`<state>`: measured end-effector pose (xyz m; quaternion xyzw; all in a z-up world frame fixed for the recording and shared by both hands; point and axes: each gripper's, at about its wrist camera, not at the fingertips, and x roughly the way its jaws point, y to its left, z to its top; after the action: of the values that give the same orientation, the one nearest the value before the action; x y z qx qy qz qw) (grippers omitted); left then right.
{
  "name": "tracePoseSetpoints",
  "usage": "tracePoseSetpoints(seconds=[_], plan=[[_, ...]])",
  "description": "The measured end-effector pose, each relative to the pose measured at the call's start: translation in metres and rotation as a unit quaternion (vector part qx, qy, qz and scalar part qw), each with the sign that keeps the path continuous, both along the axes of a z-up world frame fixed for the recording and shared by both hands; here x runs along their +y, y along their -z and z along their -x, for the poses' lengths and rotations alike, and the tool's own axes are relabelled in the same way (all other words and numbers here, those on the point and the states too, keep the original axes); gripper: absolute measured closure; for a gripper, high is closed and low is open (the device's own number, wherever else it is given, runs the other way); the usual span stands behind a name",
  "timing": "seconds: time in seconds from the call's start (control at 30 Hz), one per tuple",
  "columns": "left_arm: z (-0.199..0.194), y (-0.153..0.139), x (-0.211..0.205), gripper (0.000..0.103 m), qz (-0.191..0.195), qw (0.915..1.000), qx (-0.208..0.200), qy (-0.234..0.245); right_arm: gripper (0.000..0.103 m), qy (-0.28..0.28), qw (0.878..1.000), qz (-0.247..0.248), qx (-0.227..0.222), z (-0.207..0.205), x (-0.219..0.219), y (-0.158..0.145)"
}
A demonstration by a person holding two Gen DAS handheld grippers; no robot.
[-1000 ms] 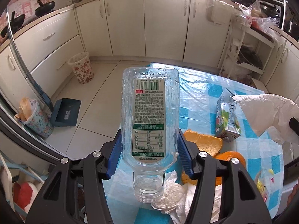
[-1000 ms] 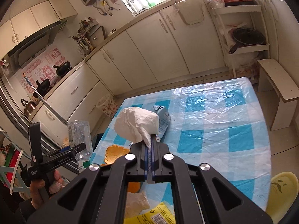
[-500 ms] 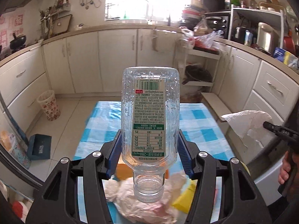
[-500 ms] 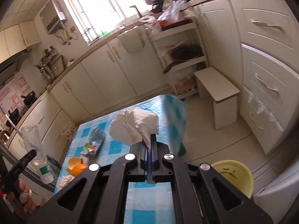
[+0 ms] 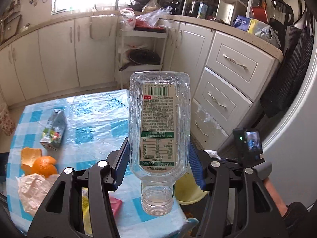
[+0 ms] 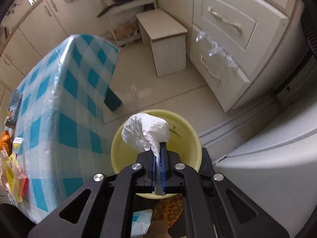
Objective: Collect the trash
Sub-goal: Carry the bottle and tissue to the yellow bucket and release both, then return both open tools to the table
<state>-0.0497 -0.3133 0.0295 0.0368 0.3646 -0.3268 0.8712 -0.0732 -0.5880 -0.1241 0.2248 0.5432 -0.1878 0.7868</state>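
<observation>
White tissue wad [image 6: 145,133] hangs over yellow bin [image 6: 118,154], centre frame; our right tool [image 6: 158,158] is opening, tissue still between pads. Left tool [image 5: 158,166] clamps empty bottle [image 5: 159,123]. Carton [image 5: 54,130], orange peel [image 5: 38,162], wrappers remain on table [image 5: 95,119].

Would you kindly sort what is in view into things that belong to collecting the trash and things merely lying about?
Belongs to the job:
- plastic bottle in the left gripper
- crumpled tissue between the opening jaws of the right gripper
- yellow bin
- orange peel, juice carton, crumpled paper

Lying about:
- wooden stool
- shelf rack
- drawers
</observation>
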Motion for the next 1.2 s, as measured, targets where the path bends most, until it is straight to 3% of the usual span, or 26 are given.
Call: tracePoseSetpoints(seconds=[0.03, 0.1, 0.2, 0.33, 0.53, 0.67, 0.77, 0.8, 0.83, 0.93, 1.1, 1.2], plan=[[-0.003, 0.008, -0.01, 0.05, -0.005, 0.9999, 0.009, 0.001, 0.072, 0.004, 1.0, -0.012, 0.001, 0.001, -0.004, 0.005], [-0.005, 0.024, -0.03, 0.05, -0.017, 0.9995, 0.025, 0.003, 0.057, 0.026, 0.999, -0.026, -0.012, 0.005, -0.011, 0.004], [-0.003, 0.046, -0.053, 0.05, -0.03, 0.9983, 0.05, 0.006, 0.051, 0.063, 0.995, -0.037, -0.063, 0.016, -0.022, -0.022], [-0.003, 0.073, -0.077, 0.05, -0.044, 0.9958, 0.08, 0.008, 0.039, 0.114, 0.979, -0.024, -0.168, 0.04, -0.026, -0.075], [-0.002, 0.119, -0.128, 0.05, -0.079, 0.9896, 0.119, 0.015, 0.024, 0.106, 0.949, 0.031, -0.296, 0.063, -0.006, -0.146], [-0.01, 0.16, -0.162, 0.049, -0.113, 0.9804, 0.161, 0.011, 0.021, 0.106, 0.94, 0.056, -0.319, 0.062, -0.006, -0.16], [-0.014, 0.178, -0.18, 0.044, -0.136, 0.9734, 0.184, 0.015, 0.021, 0.117, 0.941, 0.026, -0.316, 0.057, -0.016, -0.157], [-0.014, 0.181, -0.182, 0.038, -0.142, 0.9726, 0.183, 0.013, 0.021, 0.12, 0.942, 0.017, -0.313, 0.055, -0.019, -0.154], [-0.012, 0.18, -0.183, 0.032, -0.145, 0.9725, 0.181, 0.014, 0.021, 0.122, 0.943, 0.009, -0.311, 0.054, -0.021, -0.151], [-0.005, 0.164, -0.176, 0.028, -0.142, 0.9762, 0.163, 0.017, 0.021, 0.12, 0.941, 0.0, -0.315, 0.055, -0.017, -0.159], [0.011, 0.107, -0.131, 0.019, -0.132, 0.988, 0.08, 0.001, 0.021, 0.103, 0.934, 0.012, -0.342, 0.056, 0.0, -0.174], [0.02, 0.084, -0.09, 0.015, -0.141, 0.9892, 0.035, -0.02, 0.021, 0.089, 0.933, 0.025, -0.347, 0.052, 0.013, -0.18]])
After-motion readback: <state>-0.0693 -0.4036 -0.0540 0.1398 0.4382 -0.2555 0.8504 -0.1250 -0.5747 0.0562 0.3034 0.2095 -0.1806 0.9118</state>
